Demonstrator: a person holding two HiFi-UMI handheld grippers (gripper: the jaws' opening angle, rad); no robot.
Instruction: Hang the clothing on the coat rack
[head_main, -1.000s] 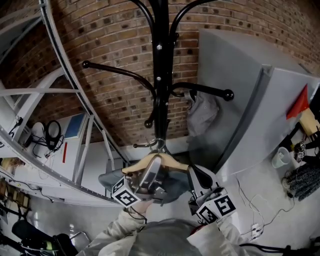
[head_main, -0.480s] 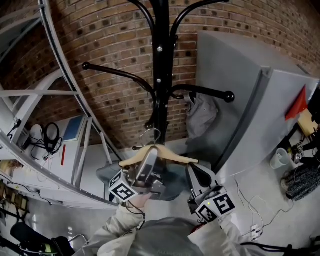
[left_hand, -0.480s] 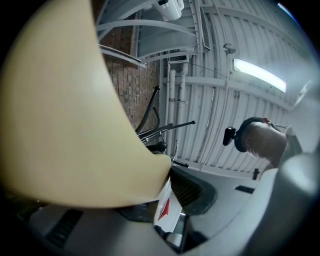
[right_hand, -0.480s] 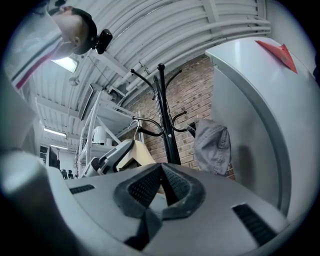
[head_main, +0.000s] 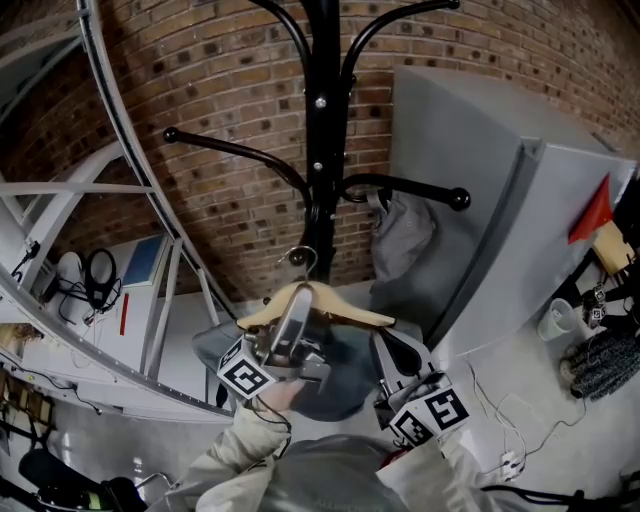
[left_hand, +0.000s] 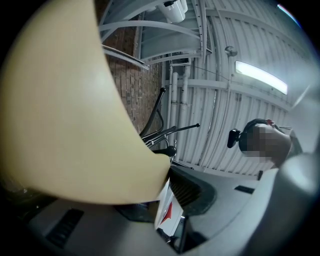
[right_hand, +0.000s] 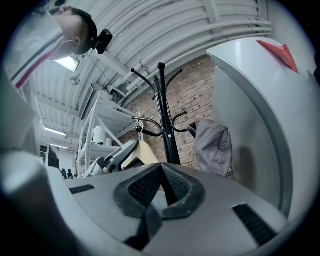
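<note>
1. The fingers (left_hand: 197, 192) of the left gripper (head_main: 303, 312) are clenched on the wooden hanger (head_main: 350, 308), having just been closing. The hanger's body is seen between them.
2. The hanger is held raised, its metal hook (head_main: 300, 258) close before the coat rack (head_main: 320, 150) pole, not yet on an arm.
3. The grey-blue garment (head_main: 335, 385) is draped from the hanger, below the left gripper.
4. The right gripper (head_main: 390, 345) is held just beside the garment. Its fingers are pressed together, with nothing between them.
5. A grey cloth (head_main: 405, 235) is hung on the rack's right arm.

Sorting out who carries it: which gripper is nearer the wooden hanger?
Left: left gripper holds the hanger, jaws just closed further; right gripper sits apart, lower right.
</note>
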